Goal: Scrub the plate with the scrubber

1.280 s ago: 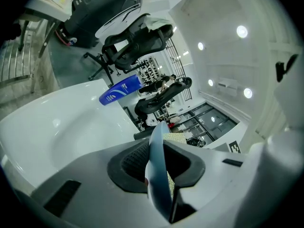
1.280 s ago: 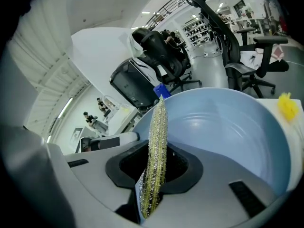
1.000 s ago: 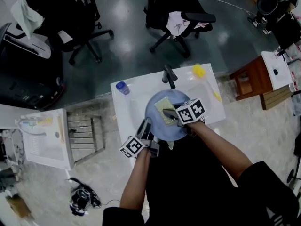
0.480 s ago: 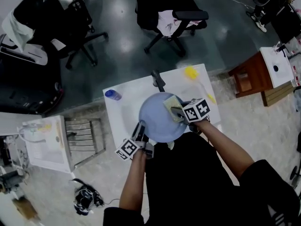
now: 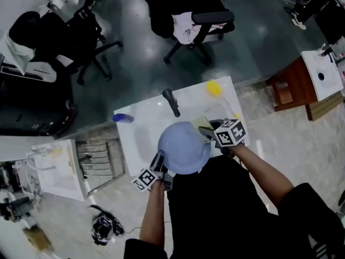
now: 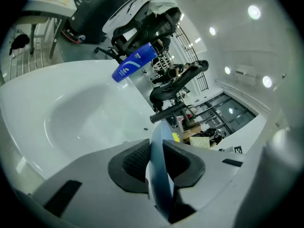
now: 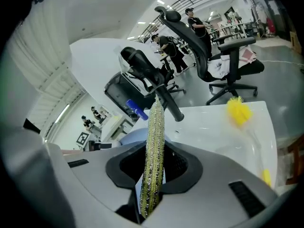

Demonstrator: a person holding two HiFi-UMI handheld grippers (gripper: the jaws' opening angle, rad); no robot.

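Sliding rightward since a second ago, the right gripper [image 5: 207, 133] has left the middle of the plate for its right edge. The plate itself has drawn back from the faucet toward the near edge of the white sink [image 5: 141, 139].

That gripper's jaws are clamped on the yellow-green scrubber [image 7: 154, 141]. It stands edge-on between the pads and pokes out past them. Seen from above, the scrubber sits over the sink's right side, right against the rim of the blue plate [image 5: 183, 145]. I can't tell whether it presses on the plate.

The left gripper [image 5: 160, 162], at the sink's near edge, pinches the plate's rim between its ribbed pads and has just tightened a little on it. The plate hangs over the sink's bowl, held only at that near rim.

A black faucet [image 5: 171, 102] stands at the sink's far edge. A blue bottle [image 5: 122, 118] lies by the far left corner, and a yellow brush [image 5: 214, 88] lies on the far right corner. Beyond the sink, a black office chair [image 5: 188, 12] stands on the grey floor.
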